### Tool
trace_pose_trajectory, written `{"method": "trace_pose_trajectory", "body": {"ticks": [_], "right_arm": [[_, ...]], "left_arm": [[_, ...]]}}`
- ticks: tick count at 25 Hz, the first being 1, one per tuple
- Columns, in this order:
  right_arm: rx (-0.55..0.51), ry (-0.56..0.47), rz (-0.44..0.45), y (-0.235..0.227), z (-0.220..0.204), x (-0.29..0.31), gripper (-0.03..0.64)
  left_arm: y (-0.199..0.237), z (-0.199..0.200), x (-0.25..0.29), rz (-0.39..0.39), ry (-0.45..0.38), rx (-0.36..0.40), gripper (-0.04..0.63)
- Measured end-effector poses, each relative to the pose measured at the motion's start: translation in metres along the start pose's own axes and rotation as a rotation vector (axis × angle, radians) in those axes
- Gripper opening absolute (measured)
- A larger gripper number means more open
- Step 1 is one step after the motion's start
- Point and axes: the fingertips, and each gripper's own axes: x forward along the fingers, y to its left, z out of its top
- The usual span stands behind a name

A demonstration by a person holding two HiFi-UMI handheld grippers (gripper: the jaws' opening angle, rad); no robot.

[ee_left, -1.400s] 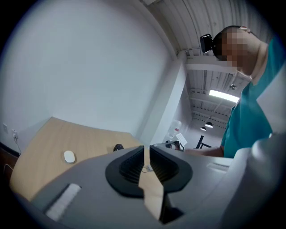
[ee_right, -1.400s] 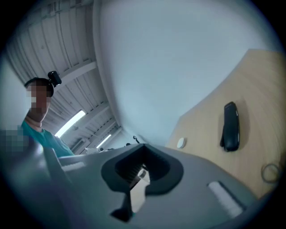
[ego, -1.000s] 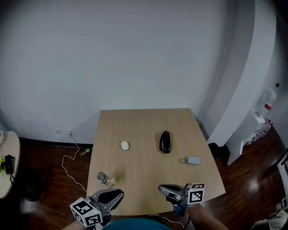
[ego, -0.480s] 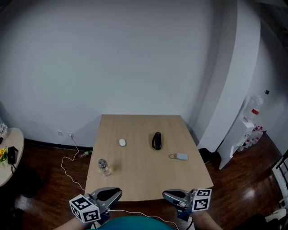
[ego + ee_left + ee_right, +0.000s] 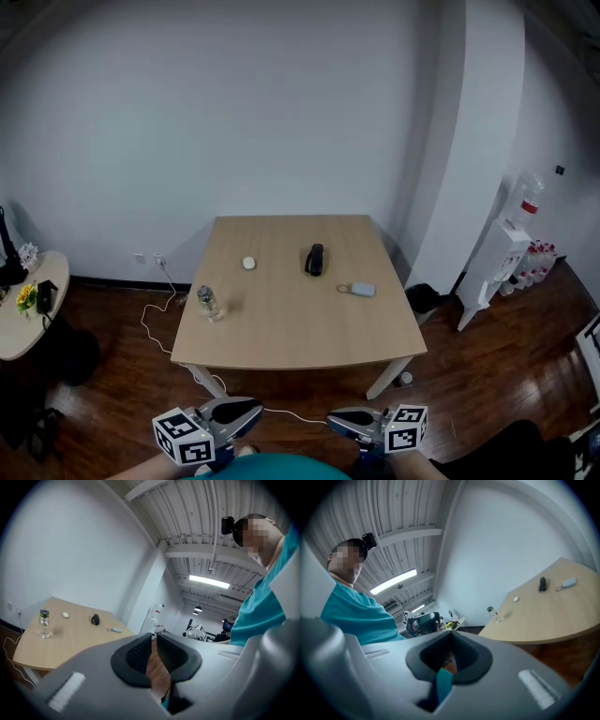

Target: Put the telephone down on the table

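Observation:
The black telephone [image 5: 315,259] lies flat on the far half of the wooden table [image 5: 291,323], free of both grippers. It shows small in the left gripper view [image 5: 95,619] and in the right gripper view [image 5: 543,584]. My left gripper [image 5: 234,410] and right gripper [image 5: 349,419] hang at the bottom of the head view, over the dark floor, well short of the table's near edge. The left gripper [image 5: 153,639] is shut with nothing between its jaws. So is the right gripper [image 5: 449,652].
On the table stand a water bottle [image 5: 206,303] at the left, a small white puck [image 5: 248,263] and a grey fob with a ring [image 5: 361,290]. A cable [image 5: 155,314] trails on the floor. A round side table [image 5: 23,323] is left, a water dispenser [image 5: 504,255] right.
The view has backed away from the table, which is now smaller and farther off. Both grippers have left its near edge and now hang over the floor, still shut.

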Motion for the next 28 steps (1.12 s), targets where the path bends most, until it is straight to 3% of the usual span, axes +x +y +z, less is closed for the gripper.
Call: {"method": "trace_pose_trajectory", "body": {"ticks": [6,13,22,28], "right_arm": [[0.006,0.010,0.066,0.038,-0.027,0.002,0.002],[0.013,0.027,0.078,0.069,-0.053,0.029,0.002],[-0.038,-0.026,-0.026,0.152,-0.094,0.084,0.002],[-0.042,-0.041,-0.102,0.205,-0.121,0.093,0.002]], "left_arm": [[-0.022,-0.008,-0.044,0.082,-0.021,-0.009,0.041],[-0.032,-0.025,-0.103,0.111,-0.026,-0.012,0.041],[-0.032,-0.058,-0.241,0.094,-0.050,0.022,0.041],[-0.041,-0.082,-0.291,0.068,-0.048,-0.026,0.041]]}}
